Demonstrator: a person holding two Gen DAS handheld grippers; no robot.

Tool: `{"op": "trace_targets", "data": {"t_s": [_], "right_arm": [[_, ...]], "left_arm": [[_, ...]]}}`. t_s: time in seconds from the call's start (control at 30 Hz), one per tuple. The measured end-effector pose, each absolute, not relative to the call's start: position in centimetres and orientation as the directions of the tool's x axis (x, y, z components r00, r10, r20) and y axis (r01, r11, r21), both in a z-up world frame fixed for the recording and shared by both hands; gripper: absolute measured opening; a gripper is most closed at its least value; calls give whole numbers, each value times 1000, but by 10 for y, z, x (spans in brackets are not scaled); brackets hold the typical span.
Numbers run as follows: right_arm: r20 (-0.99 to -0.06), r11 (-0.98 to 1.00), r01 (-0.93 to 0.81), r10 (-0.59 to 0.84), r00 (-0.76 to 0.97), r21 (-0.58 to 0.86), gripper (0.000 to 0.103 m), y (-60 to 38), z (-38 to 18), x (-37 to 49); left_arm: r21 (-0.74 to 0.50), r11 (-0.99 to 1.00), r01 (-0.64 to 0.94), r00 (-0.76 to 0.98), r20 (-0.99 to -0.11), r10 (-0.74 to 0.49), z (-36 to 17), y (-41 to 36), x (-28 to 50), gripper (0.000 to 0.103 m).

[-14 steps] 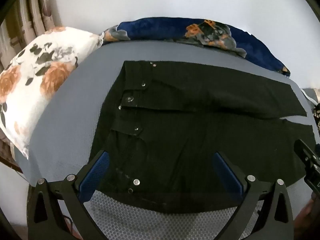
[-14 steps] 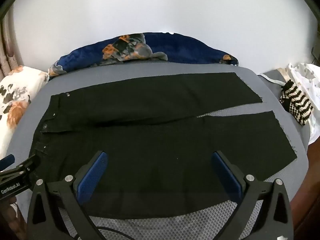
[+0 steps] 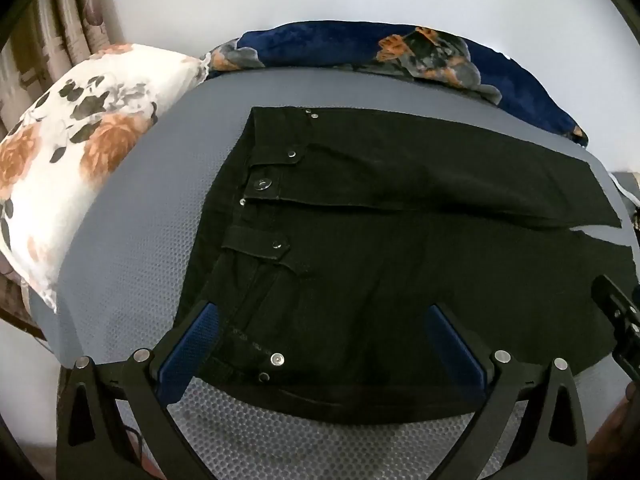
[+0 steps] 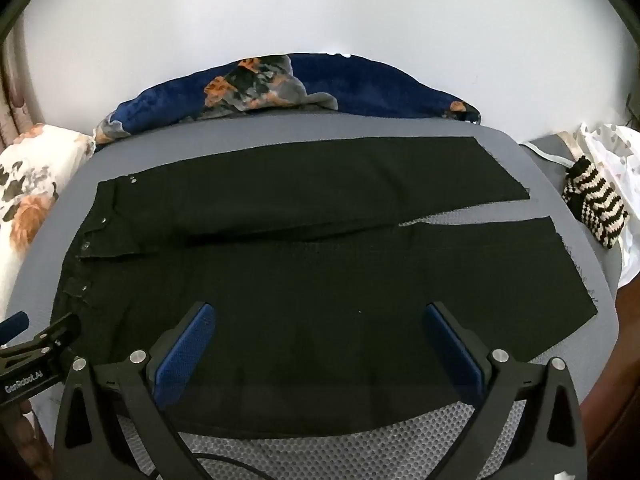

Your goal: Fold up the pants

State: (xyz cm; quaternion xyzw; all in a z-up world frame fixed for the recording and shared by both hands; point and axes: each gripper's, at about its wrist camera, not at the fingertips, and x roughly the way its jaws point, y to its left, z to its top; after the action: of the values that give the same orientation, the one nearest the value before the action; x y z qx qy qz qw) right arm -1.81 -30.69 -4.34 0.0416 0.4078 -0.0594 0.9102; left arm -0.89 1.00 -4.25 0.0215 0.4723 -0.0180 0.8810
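Observation:
Black pants (image 3: 400,240) lie spread flat on a grey honeycomb-textured mat (image 3: 152,248), waistband with metal snaps to the left and both legs running right. My left gripper (image 3: 320,316) hangs open over the near waist corner, nothing between its blue pads (image 3: 192,348). In the right wrist view the same pants (image 4: 320,208) show whole, with the two leg hems at the right. My right gripper (image 4: 318,316) stands open over the near leg's front edge, holding nothing. Each gripper shows at the other view's edge: the right gripper (image 3: 618,320), the left gripper (image 4: 36,344).
A white floral pillow (image 3: 72,152) lies left of the mat. A dark blue floral blanket (image 3: 400,48) is bunched along the far edge against a pale wall. A black-and-white striped knit piece (image 4: 596,208) and white cloth (image 4: 616,152) lie off the right side.

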Motion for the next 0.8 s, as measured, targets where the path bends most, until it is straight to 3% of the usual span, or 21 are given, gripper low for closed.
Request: {"op": "trace_targets", "data": {"t_s": [0.8], "right_arm": [[-736,993,118,-74,673,9,103,-305,-44,-19]], "left_arm": [[38,998,50,538,-843,5,-25,5,1,102]]}}
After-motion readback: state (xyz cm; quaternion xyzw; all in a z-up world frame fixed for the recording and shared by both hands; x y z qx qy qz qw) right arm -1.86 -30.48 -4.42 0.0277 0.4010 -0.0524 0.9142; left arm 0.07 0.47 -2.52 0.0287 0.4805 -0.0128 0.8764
